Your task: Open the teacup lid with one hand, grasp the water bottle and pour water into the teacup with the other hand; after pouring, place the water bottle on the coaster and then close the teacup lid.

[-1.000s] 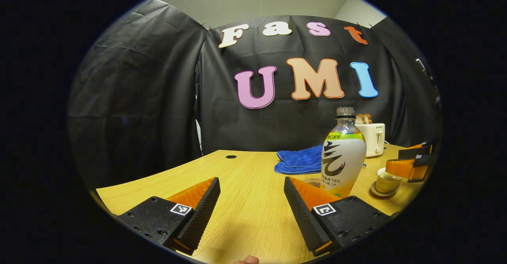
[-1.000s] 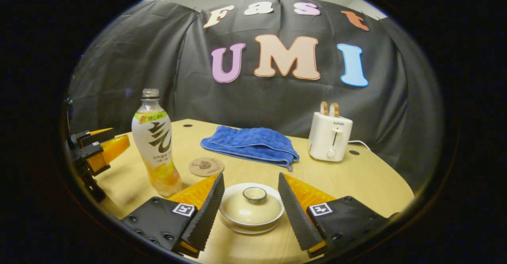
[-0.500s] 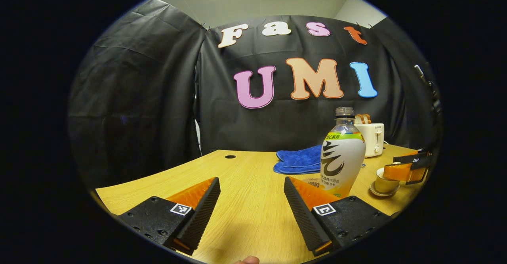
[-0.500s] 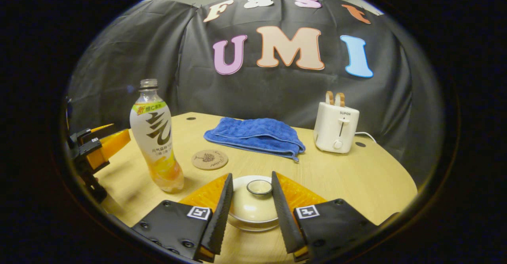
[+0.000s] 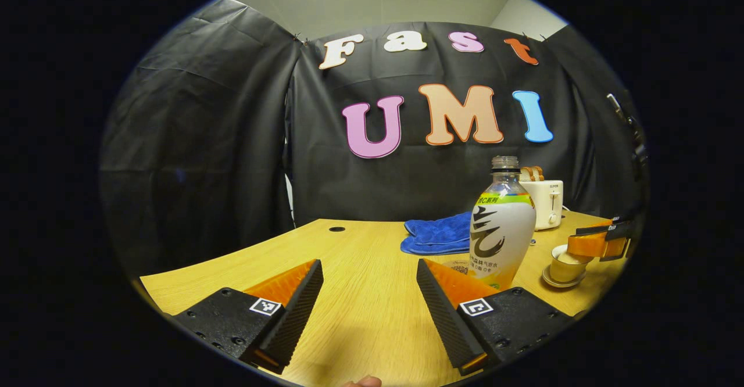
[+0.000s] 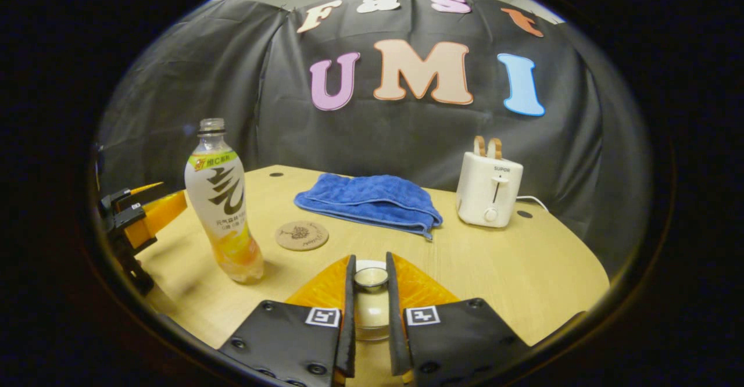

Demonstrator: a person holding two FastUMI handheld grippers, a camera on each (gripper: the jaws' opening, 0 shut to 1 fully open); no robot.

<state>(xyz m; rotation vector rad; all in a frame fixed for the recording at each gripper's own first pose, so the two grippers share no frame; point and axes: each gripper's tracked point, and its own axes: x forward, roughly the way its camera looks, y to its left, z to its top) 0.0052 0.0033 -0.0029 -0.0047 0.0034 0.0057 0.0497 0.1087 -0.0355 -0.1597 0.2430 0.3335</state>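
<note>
Right gripper (image 6: 369, 276) sat nearest, its ribbed fingers drawn in tight on the round knob of the teacup lid (image 6: 371, 278), both sides pressing it. Lid smooth, cream, glazed, seated on the teacup (image 5: 567, 266), which stood on a small saucer; contents hidden.

Left gripper (image 5: 369, 275) was released, fingers wide apart over bare wood-grain surface (image 5: 360, 317), touching nothing.

Water bottle (image 6: 224, 201) stood upright left of the teacup, uncapped, clear plastic with a curved waist and printed wrap, pale orange liquid in its lower part. Just behind it lay a flat round coaster (image 6: 301, 235), cork-like with a dark print, nothing on it.

Farther back: folded blue towel (image 6: 372, 202), nubbly pile. Farthest right, a boxy white toaster (image 6: 489, 188) with two slices of bread (image 6: 487, 146) standing in its slots.
</note>
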